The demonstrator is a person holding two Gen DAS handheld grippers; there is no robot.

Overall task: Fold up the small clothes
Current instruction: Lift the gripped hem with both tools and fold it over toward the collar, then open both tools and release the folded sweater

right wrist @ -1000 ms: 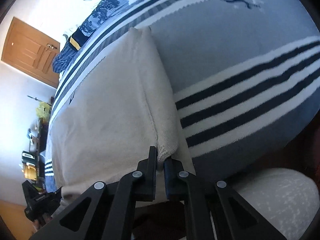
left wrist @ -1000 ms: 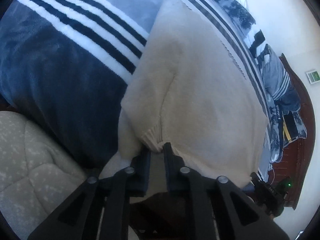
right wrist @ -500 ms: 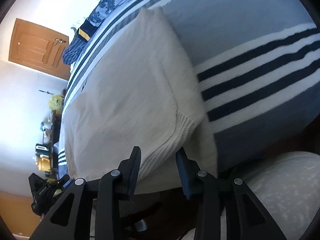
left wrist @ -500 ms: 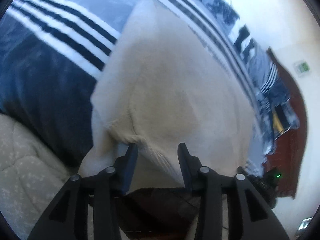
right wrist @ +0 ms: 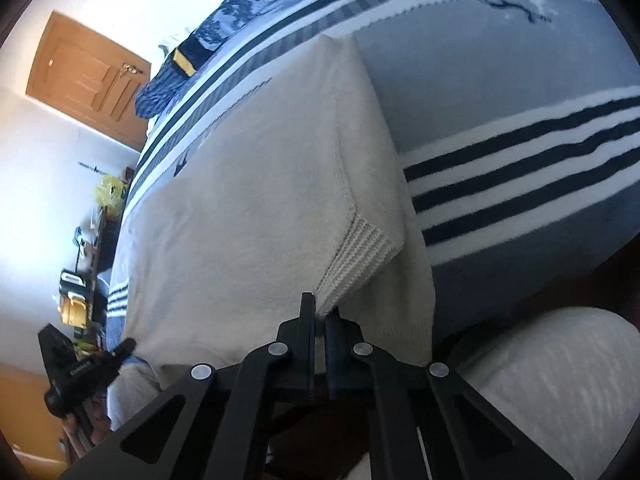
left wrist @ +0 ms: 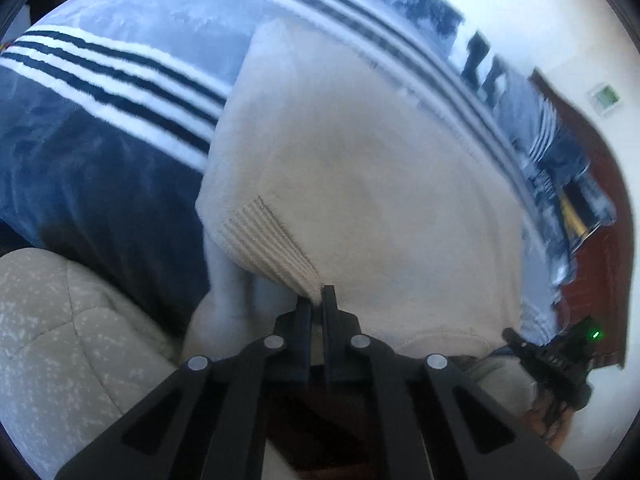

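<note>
Two grippers grip one cream knit sweater (left wrist: 360, 184), which lies spread over a blue blanket (left wrist: 100, 168) with dark and white stripes, reaching down to the blanket's near edge and hanging a little over it. The left gripper (left wrist: 317, 300) has just closed its jaws on the ribbed hem (left wrist: 264, 240) near the sweater's left near corner, and the fabric is pinched between the narrow black fingers (left wrist: 304, 320). The right gripper (right wrist: 321, 312) has likewise just closed, clamping the ribbed hem at the right near corner, where the ribbing (right wrist: 360, 252) bends up from the layer beneath (the sweater looks doubled here, one layer over another).

In the left view the other tool shows at the lower right as a black body with a small green light (left wrist: 595, 335); in the right view the left tool's black body (right wrist: 80, 368) shows at the lower left, with printed lettering too small to read. A pale speckled quilted surface (left wrist: 60, 340) lies below the blanket's near edge. Beyond the far edge are patterned blue-and-white textiles with a yellow band (right wrist: 188, 60), a wooden door (right wrist: 88, 80), a white wall, and a small wall plate with a green face (left wrist: 606, 98) whose marks are blurred. No brand name or label is legible on the sweater.
</note>
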